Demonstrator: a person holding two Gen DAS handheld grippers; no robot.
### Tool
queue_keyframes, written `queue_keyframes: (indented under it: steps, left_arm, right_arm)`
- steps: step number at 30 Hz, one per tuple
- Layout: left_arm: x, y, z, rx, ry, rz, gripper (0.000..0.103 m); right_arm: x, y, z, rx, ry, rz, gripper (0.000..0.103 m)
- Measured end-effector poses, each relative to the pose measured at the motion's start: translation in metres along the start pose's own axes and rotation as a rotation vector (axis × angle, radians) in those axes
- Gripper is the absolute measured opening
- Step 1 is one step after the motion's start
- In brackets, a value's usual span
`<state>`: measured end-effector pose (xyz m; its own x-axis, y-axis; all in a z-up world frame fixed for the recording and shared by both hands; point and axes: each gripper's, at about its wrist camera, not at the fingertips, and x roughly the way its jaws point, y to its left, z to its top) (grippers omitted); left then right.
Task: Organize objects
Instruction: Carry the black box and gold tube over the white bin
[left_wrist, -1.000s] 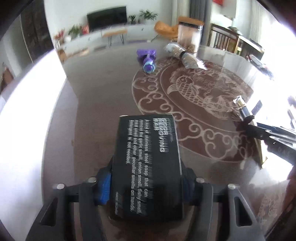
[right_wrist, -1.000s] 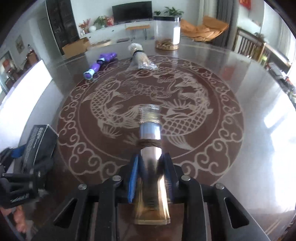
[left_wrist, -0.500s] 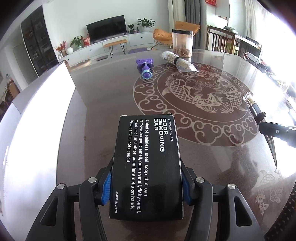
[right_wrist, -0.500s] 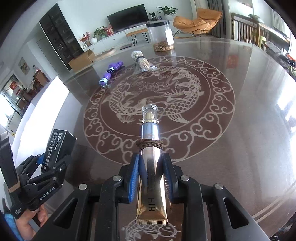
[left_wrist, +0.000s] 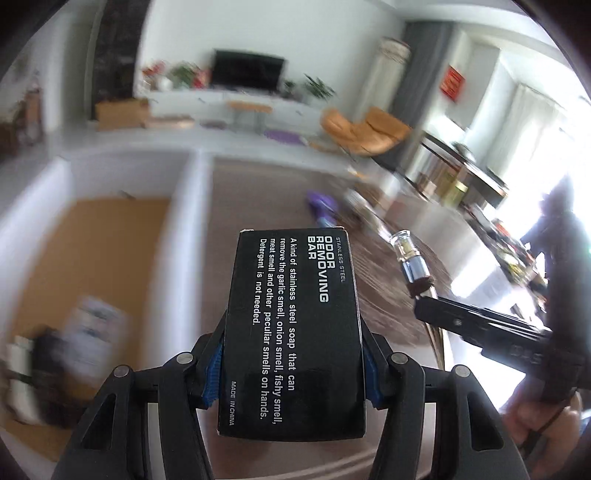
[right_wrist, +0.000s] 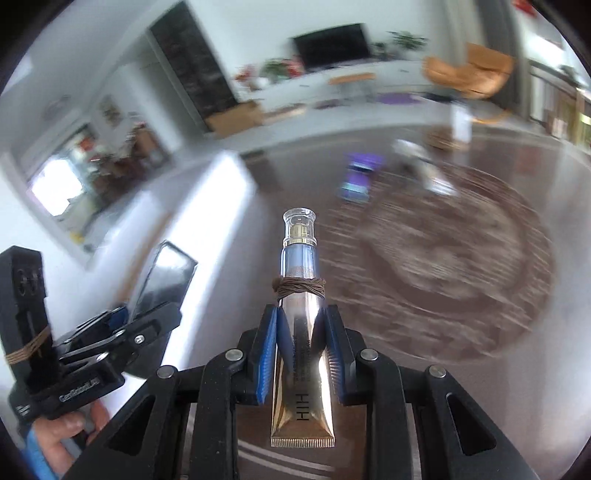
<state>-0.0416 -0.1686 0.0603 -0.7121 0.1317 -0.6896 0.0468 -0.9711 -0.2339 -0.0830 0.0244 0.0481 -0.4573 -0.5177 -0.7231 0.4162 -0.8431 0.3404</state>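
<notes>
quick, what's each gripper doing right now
left gripper: shut on the black odor removing bar box
right gripper: shut on the gold cosmetic tube

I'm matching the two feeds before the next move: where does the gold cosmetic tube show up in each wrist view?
Left wrist view: the gold cosmetic tube is right of centre, clear cap up-left, clamped in the right gripper.
Right wrist view: the tube is at lower centre, cap pointing away, pads pressed on both sides.
Shared landmark: the purple object on the patterned table.

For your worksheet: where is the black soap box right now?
The black box is clamped between the left gripper fingers, centre of the left wrist view; in the right wrist view it shows at far left, beside the gold tube.
</notes>
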Motion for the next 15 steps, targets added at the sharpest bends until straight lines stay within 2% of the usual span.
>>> queue_keyframes:
  steps: [2,5,8,10,11,12,13,14,15]
  left_arm:
    - [-0.021,0.037,0.010,-0.022,-0.034,0.090,0.057]
    - [-0.036,0.094,0.014,-0.079,-0.054,0.248,0.057]
    - [-0.035,0.152,0.002,-0.156,-0.020,0.402,0.057]
    - [-0.028,0.184,-0.009,-0.226,0.043,0.454,0.058]
    - [-0.024,0.201,-0.012,-0.307,0.106,0.447,0.059]
    - [-0.024,0.212,-0.014,-0.354,0.127,0.432,0.061]
    - [-0.026,0.218,-0.016,-0.378,0.130,0.437,0.065]
    - [-0.027,0.221,-0.016,-0.373,0.132,0.462,0.078]
    - [-0.029,0.220,-0.016,-0.354,0.133,0.499,0.095]
  right_arm:
    - [0.006,0.046,0.018,-0.041,-0.003,0.107,0.026]
    - [0.019,0.114,0.037,-0.146,0.003,0.204,0.026]
    - [0.040,0.180,0.044,-0.274,0.016,0.248,0.026]
    - [0.064,0.212,0.040,-0.318,0.041,0.267,0.027]
    - [0.076,0.220,0.038,-0.323,0.058,0.284,0.027]
    - [0.088,0.227,0.035,-0.329,0.084,0.299,0.028]
    - [0.107,0.235,0.028,-0.340,0.142,0.299,0.040]
    - [0.118,0.238,0.023,-0.343,0.189,0.288,0.058]
    - [0.125,0.238,0.018,-0.342,0.212,0.285,0.061]
